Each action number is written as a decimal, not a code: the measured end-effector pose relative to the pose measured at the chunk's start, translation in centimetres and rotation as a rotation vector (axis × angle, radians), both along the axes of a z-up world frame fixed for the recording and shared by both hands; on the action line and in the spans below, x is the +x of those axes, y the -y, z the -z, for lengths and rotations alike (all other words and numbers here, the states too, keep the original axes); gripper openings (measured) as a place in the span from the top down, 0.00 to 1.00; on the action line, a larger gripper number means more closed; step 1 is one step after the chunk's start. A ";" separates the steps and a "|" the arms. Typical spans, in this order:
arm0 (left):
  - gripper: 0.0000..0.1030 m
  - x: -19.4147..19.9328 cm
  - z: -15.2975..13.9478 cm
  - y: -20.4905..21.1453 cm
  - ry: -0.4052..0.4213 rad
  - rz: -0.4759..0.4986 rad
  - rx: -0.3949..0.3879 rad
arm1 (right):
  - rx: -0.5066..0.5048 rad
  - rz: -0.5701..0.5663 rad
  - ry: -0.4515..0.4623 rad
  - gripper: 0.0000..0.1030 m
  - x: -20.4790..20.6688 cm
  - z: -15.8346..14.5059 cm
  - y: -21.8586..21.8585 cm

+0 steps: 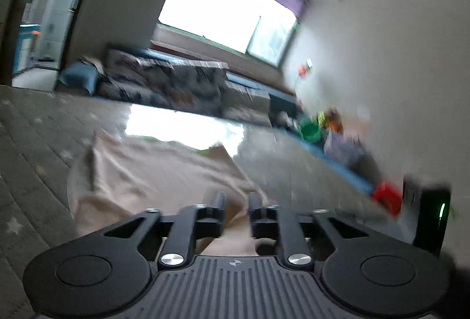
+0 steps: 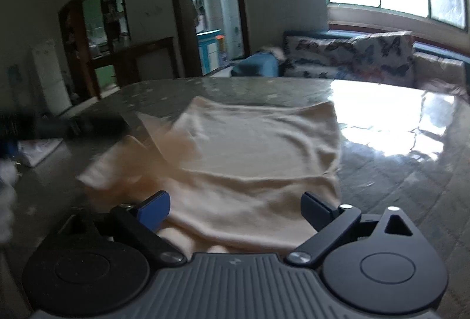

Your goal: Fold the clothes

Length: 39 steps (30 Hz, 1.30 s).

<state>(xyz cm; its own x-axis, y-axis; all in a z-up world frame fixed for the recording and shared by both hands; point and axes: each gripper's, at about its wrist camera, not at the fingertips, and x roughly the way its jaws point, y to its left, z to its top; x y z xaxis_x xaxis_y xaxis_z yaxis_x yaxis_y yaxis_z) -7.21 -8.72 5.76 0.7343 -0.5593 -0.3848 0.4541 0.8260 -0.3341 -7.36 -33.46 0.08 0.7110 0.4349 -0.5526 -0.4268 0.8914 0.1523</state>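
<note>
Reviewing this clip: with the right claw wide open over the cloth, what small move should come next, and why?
Probably lower the right claw and close it on the near edge of the beige cloth. Its jaws stand wide apart with nothing between them, while the left claw seems to be pinching cloth already.

Ahead of the right tool (image 2: 236, 206), whose pads (image 2: 155, 210) are blue on black arms, lies a pale peach-beige garment (image 2: 258, 160). The table (image 2: 382, 172) beneath is grey-green with small pale stars. Far beyond, the sofa (image 2: 346, 57) has a butterfly print on white, with a dark blue frame. The left tool (image 1: 236, 201) is black.
</note>
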 end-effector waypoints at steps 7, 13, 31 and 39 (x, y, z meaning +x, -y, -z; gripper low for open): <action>0.54 -1.6 0.1 -3.1 0.039 -0.041 0.085 | 0.050 -0.065 -0.071 0.24 0.2 0.0 -1.1; 0.54 -1.8 1.0 -6.4 0.044 -0.174 0.164 | 0.086 -0.053 -0.136 0.39 1.9 0.3 -2.4; 0.48 -3.7 3.1 -6.8 0.037 -0.143 0.263 | 0.063 -0.035 -0.011 0.96 2.0 -4.3 -4.2; 0.48 -3.0 3.7 -4.6 0.066 -0.164 0.324 | 0.036 -0.073 0.150 0.96 2.1 -9.6 -5.1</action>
<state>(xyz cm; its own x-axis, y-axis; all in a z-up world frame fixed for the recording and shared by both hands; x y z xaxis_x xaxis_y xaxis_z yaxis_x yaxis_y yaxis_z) -10.22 -4.07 2.11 0.8333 -0.2888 -0.4714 0.3186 0.9477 -0.0175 -5.25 -28.32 9.64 0.7500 0.5059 -0.4262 -0.5107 0.8523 0.1131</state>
